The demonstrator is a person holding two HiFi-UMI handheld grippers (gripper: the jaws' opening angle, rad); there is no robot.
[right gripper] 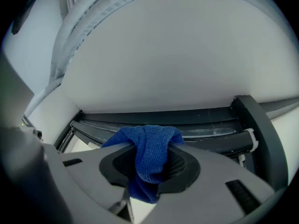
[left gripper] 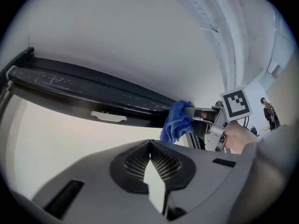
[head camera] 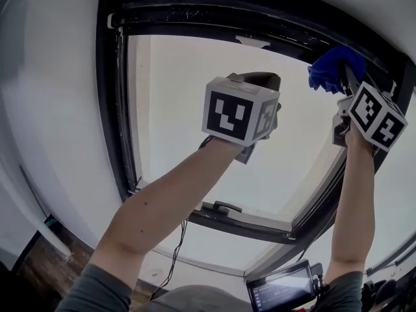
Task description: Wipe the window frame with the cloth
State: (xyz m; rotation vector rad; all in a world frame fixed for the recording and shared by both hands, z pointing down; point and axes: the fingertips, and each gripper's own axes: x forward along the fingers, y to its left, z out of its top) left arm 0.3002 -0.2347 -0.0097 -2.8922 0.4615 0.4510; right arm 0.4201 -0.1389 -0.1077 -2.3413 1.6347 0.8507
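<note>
- Up at the top right corner of the black window frame (head camera: 110,109), the blue cloth (head camera: 331,67) is bunched against the top rail. No view settles whether it presses on the rail.
- Readable writing: only black-and-white square patterns show, on the left marker cube (head camera: 240,112) and the right marker cube (head camera: 377,117). The lit tablet screen (head camera: 283,288) at the bottom edge carries lines too small to read.
- The right gripper (right gripper: 152,164) has its jaws clamped on the cloth (right gripper: 149,148), which spills over the pads and hangs down between them. The dark frame rail (right gripper: 210,120) runs just behind it.
- The left gripper (left gripper: 152,167) has its jaws closed together at the tips with nothing between them.
- From the left gripper view, the right gripper (left gripper: 201,120) reaches in from the right with the cloth (left gripper: 176,122) at its tip, in front of the frame's top rail (left gripper: 93,85). A hand (left gripper: 238,136) grips its handle under the cube.
- Both arms are raised overhead. The left forearm (head camera: 162,207) slants up from lower left to the centre of the pane, holding the left gripper (head camera: 260,80) in front of the glass, well apart from the cloth.
- The right forearm (head camera: 354,200) rises nearly straight along the right edge, with the right gripper (head camera: 341,77) at the corner.
- A pale latch (left gripper: 108,116) sits under the top rail, and a window handle (head camera: 221,207) lies on the lower rail.
</note>
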